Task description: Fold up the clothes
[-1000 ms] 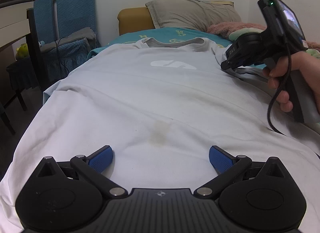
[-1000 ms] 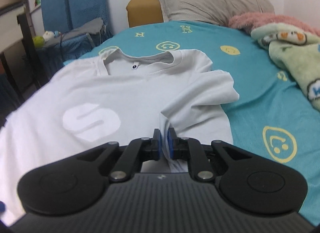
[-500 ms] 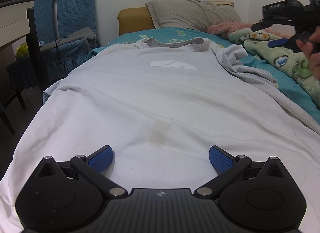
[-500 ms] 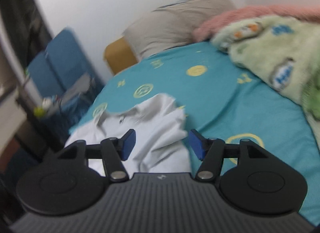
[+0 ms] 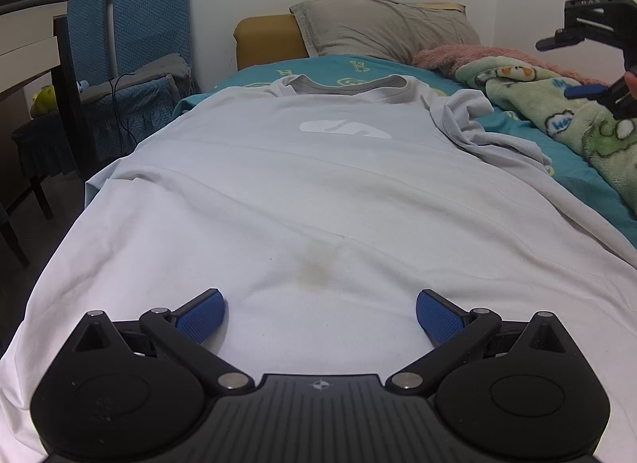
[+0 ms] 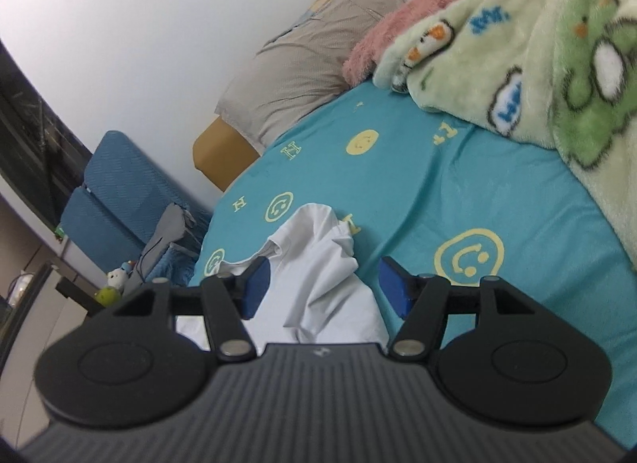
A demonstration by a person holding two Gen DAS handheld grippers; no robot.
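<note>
Above the white T-shirt (image 5: 318,192), left gripper (image 5: 320,313) jaws wide, right gripper (image 6: 324,288) jaws wide, both empty

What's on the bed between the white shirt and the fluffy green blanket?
Only bare teal bedsheet with yellow smiley faces lies between the white shirt and the green blanket. The right wrist view shows it best.

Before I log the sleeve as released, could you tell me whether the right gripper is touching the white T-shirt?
Apart. The left wrist view shows the right gripper raised over the blanket, away from the white T-shirt.
</note>
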